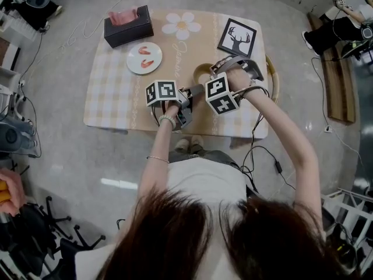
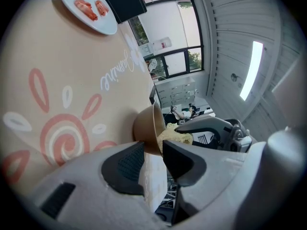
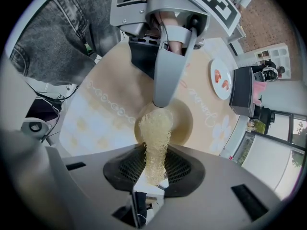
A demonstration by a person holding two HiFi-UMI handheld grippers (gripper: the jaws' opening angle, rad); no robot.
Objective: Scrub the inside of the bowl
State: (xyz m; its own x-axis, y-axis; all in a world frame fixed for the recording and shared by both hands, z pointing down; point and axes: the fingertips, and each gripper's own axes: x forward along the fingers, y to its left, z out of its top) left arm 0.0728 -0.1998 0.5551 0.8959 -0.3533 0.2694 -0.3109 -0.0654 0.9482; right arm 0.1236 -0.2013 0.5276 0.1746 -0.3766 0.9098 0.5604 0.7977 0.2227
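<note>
Bowl one, left gripper clamps rim; right gripper pinches one scrubber.

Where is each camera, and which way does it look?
Head view: on the person's head, looking down at the table; hair and forearms show.
Left gripper view: on the left gripper, looking along its jaws, clamped on the bowl.
Right gripper view: on the right gripper, looking down at the scrubber; jeans show.
Gripper views share bowl and scrubber.
</note>
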